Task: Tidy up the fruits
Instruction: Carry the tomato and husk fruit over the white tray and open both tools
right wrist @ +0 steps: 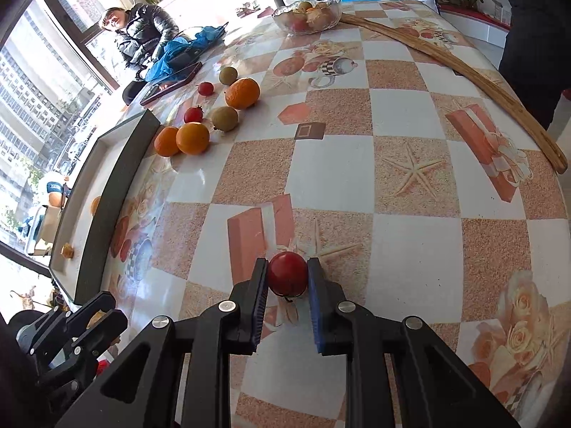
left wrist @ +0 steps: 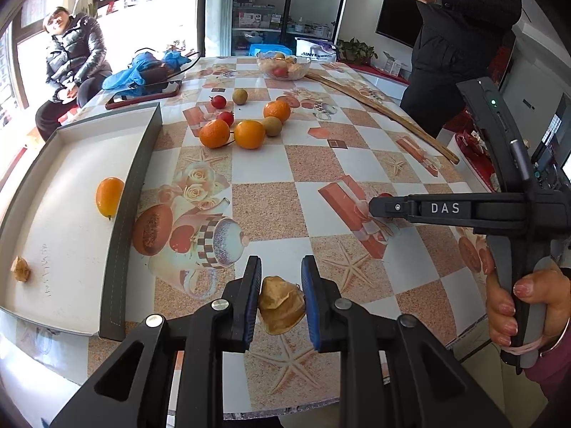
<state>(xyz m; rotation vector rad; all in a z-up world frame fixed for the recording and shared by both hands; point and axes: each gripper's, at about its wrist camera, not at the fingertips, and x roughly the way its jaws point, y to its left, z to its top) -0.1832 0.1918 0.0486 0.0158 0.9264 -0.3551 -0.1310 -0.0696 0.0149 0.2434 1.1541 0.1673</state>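
Observation:
My left gripper (left wrist: 280, 301) is shut on a papery husked ground cherry (left wrist: 281, 305), held above the table near its front edge. My right gripper (right wrist: 287, 278) is shut on a small red tomato (right wrist: 287, 273) low over the table; it also shows side-on in the left wrist view (left wrist: 378, 207). A white tray with a dark rim (left wrist: 135, 178) lies at the left and holds an orange kumquat (left wrist: 109, 196) and another husked cherry (left wrist: 20, 269). Loose oranges (left wrist: 249, 134), kiwis (left wrist: 272, 126) and red tomatoes (left wrist: 225, 117) lie mid-table.
A glass bowl of fruit (left wrist: 284, 66) stands at the table's far end. A long wooden stick (left wrist: 385, 110) lies along the right side. A phone (left wrist: 142, 94) and blue bag (left wrist: 135, 71) lie far left. One person sits at left, another stands at right.

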